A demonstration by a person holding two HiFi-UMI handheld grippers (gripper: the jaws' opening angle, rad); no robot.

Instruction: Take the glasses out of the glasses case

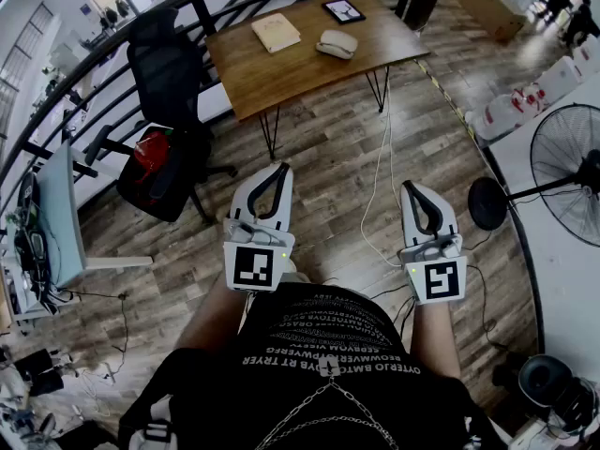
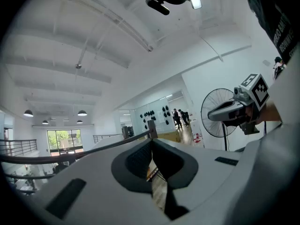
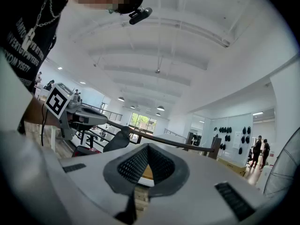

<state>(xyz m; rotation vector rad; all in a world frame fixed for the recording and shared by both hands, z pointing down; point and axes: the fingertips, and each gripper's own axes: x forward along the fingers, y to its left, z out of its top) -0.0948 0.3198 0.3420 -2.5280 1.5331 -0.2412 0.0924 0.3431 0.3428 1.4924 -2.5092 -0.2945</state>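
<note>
A pale grey glasses case (image 1: pixel 337 44) lies shut on the wooden table (image 1: pixel 281 73) far ahead, between a tan book (image 1: pixel 276 32) and a dark tablet (image 1: pixel 343 10). No glasses show. My left gripper (image 1: pixel 281 169) is held level in front of my body over the floor, well short of the table, jaws shut and empty. In its own view the left gripper (image 2: pixel 152 140) has its tips together. My right gripper (image 1: pixel 412 187) hangs beside it, also shut on nothing. Its own view shows the right gripper (image 3: pixel 147 146) with the pads meeting.
A black office chair (image 1: pixel 169 73) with a red bag (image 1: pixel 153 148) stands left of the table. A curved black railing (image 1: pixel 112 64) runs behind it. A standing fan (image 1: pixel 567 172) is at the right, a white desk (image 1: pixel 61 204) at the left, and a cable (image 1: pixel 382 176) crosses the floor.
</note>
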